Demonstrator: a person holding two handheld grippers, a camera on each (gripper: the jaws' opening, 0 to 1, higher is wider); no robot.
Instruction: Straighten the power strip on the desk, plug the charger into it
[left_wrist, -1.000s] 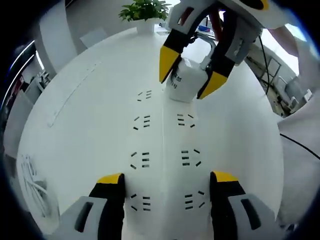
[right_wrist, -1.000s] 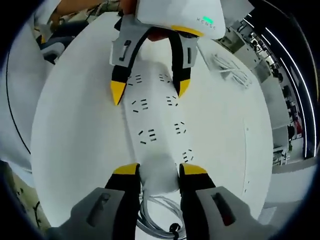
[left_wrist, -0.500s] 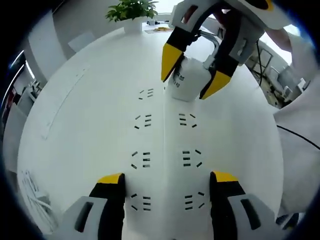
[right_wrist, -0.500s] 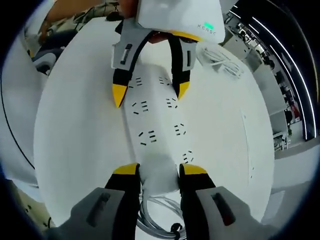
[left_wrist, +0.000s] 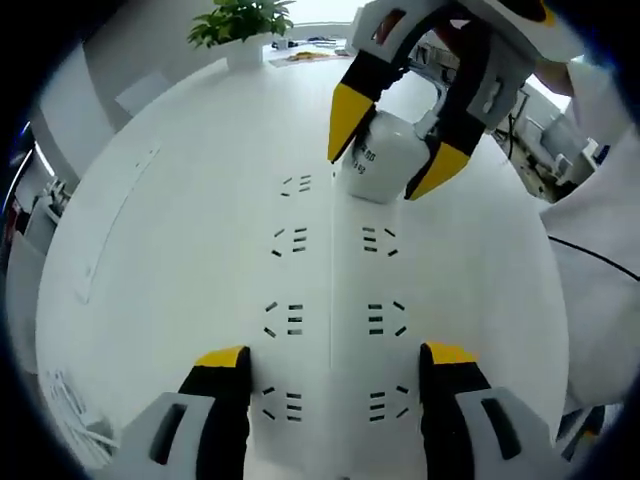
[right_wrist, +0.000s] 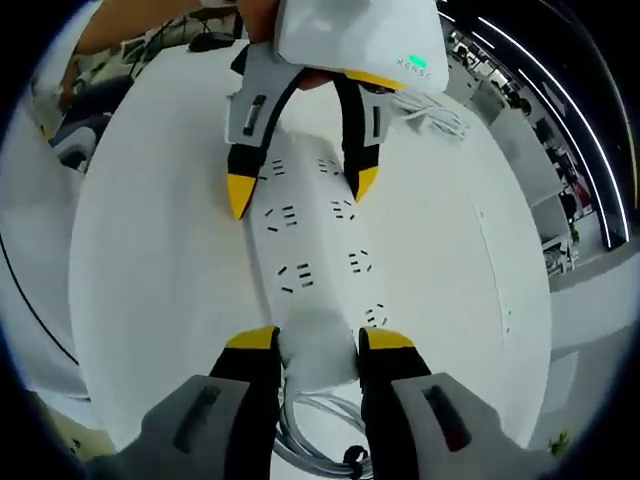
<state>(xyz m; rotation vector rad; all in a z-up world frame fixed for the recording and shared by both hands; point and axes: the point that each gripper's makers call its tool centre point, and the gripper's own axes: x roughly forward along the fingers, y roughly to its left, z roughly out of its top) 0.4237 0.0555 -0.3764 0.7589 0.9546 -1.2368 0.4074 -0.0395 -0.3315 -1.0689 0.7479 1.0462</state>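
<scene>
A white power strip (left_wrist: 330, 300) with two rows of sockets lies on the white desk (left_wrist: 150, 250). My left gripper (left_wrist: 335, 365) is shut on its two long sides near one end. In the right gripper view the same strip (right_wrist: 310, 240) runs away from me, with the left gripper (right_wrist: 302, 190) reaching in from above. My right gripper (right_wrist: 320, 345) is shut on a white block charger (right_wrist: 318, 360), whose coiled cable (right_wrist: 320, 440) hangs below. In the left gripper view, the charger (left_wrist: 385, 170) sits at the strip's far end inside the right gripper (left_wrist: 388, 155). Whether its pins are in a socket is hidden.
A potted plant (left_wrist: 235, 25) stands at the desk's far edge. A loose white cable bundle (right_wrist: 440, 115) lies on the desk beyond the strip. A thin black cable (left_wrist: 590, 260) crosses a person's white sleeve (left_wrist: 600, 330) on the right. A long seam (left_wrist: 115, 225) runs along the desk.
The room behind has swung leftward in the left gripper view, while the strip and charger keep their place between the jaws. The strip appears to have turned on the desk with both grippers.
</scene>
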